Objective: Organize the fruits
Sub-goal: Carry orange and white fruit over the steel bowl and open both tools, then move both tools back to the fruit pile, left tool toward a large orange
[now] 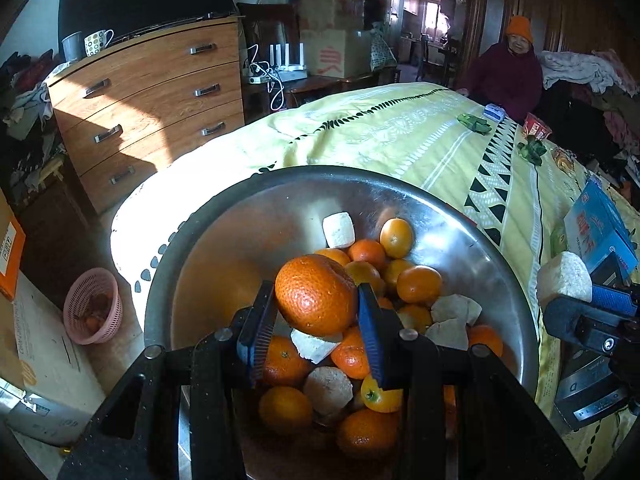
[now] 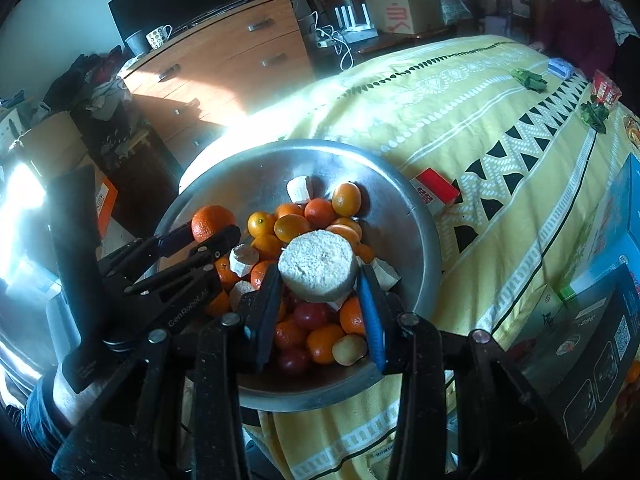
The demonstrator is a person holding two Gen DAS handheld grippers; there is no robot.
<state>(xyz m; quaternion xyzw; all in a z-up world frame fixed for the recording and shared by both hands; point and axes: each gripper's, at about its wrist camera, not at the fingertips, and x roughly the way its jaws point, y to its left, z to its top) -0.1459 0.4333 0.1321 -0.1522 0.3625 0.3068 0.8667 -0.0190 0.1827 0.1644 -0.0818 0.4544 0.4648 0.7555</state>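
two grippers hang over the wide, shiny steel bowl [image 2: 412, 216] on the yellow patterned bedspread [image 2: 500, 120] — the left gripper [image 1: 316, 300] clamps a large dimpled orange mandarin [image 1: 316, 294], the right gripper [image 2: 318, 280] pinches a pale, round, cut-faced chunk [image 2: 318, 266]. small oranges [image 2: 320, 212] and white pieces [image 2: 299, 189] fill the bowl.

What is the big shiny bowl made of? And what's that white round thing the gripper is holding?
The bowl looks like metal, probably stainless steel: grey, brushed, with dull reflections of the fruit. The white round chunk in the right gripper looks like a peeled, cut vegetable or fruit piece, with a rough, fibrous, matte face; exactly which one, I can't tell.
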